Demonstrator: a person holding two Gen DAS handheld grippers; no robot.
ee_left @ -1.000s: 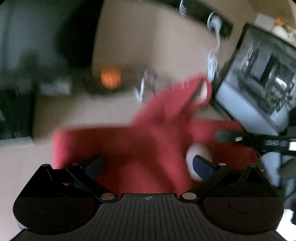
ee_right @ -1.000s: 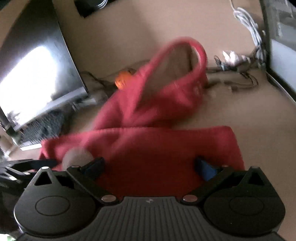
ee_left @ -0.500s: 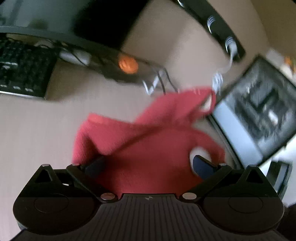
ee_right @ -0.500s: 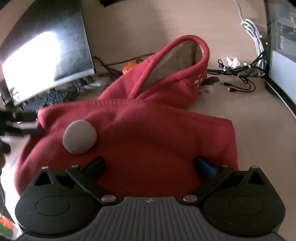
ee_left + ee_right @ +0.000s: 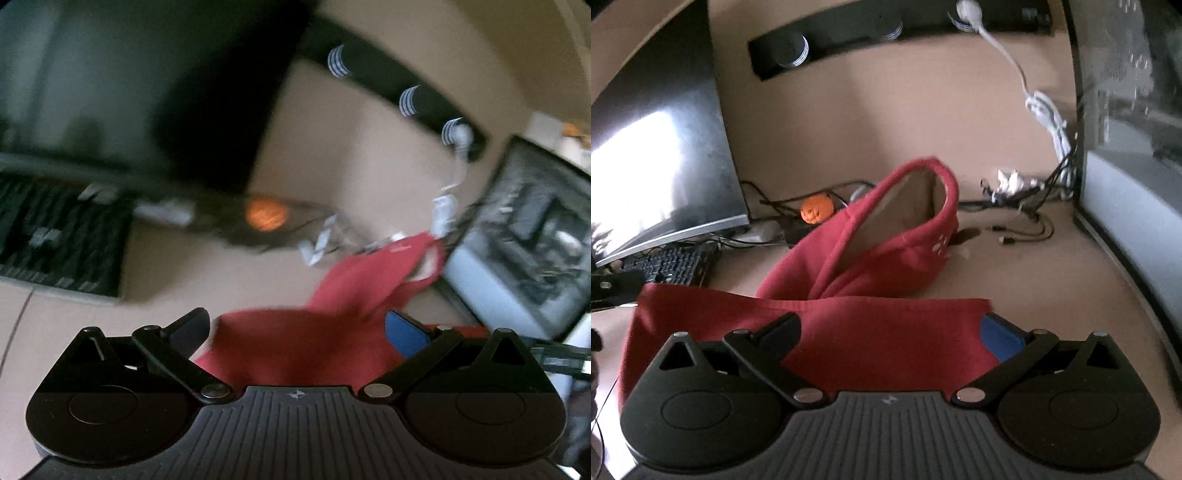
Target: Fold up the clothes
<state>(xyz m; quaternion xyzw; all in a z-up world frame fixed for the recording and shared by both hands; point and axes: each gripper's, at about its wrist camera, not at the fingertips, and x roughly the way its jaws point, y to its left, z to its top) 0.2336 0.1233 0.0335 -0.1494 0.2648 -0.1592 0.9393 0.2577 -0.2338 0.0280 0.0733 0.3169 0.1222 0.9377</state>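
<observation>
Red hooded garment (image 5: 849, 332) lies on the tan table (image 5: 886, 122), folded body just ahead of the right hand-held gripper (image 5: 890, 328), whose jaws are spread wide over the cloth with nothing pinched. Hood (image 5: 916, 206) stands open beyond the body, pale lining showing. Left hand-held gripper (image 5: 295, 328) also wide, red cloth (image 5: 295, 350) between and under its fingers; view blurred. Orange ball (image 5: 816, 209) among cables (image 5: 1019, 218) further out; keyboard (image 5: 668, 262) ahead-left.

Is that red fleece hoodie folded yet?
Partly: the red fleece hoodie has its body doubled into a band, hood still sticking out.
</observation>
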